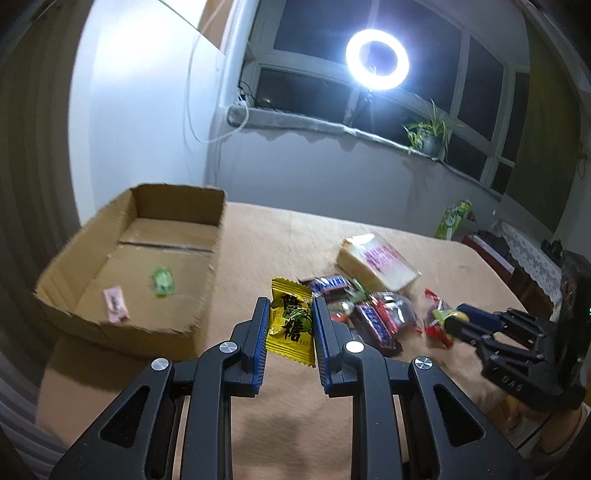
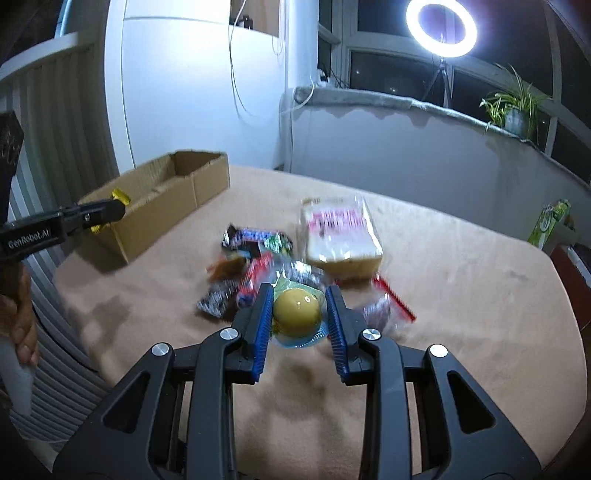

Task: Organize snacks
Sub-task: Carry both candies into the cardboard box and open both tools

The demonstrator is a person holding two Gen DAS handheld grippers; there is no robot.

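Note:
My left gripper (image 1: 290, 308) is shut on a yellow candy packet (image 1: 291, 322) and holds it above the table, right of the cardboard box (image 1: 122, 321). The box holds a green sweet (image 1: 162, 281) and a pink sweet (image 1: 115, 305). My right gripper (image 2: 297, 295) is shut on a round yellow snack in clear wrap (image 2: 297, 313), lifted just above the snack pile (image 2: 255, 258). A wrapped bread pack (image 2: 340, 236) lies behind the pile. In the right wrist view the left gripper (image 2: 107, 212) shows over the box (image 2: 162, 210) with the yellow packet.
The table has a tan cloth (image 2: 461, 288). A ring light (image 2: 441, 27) and a potted plant (image 2: 517, 107) stand by the window. A green carton (image 2: 548, 221) stands beyond the table's right edge. A white radiator (image 2: 55, 147) is at the left.

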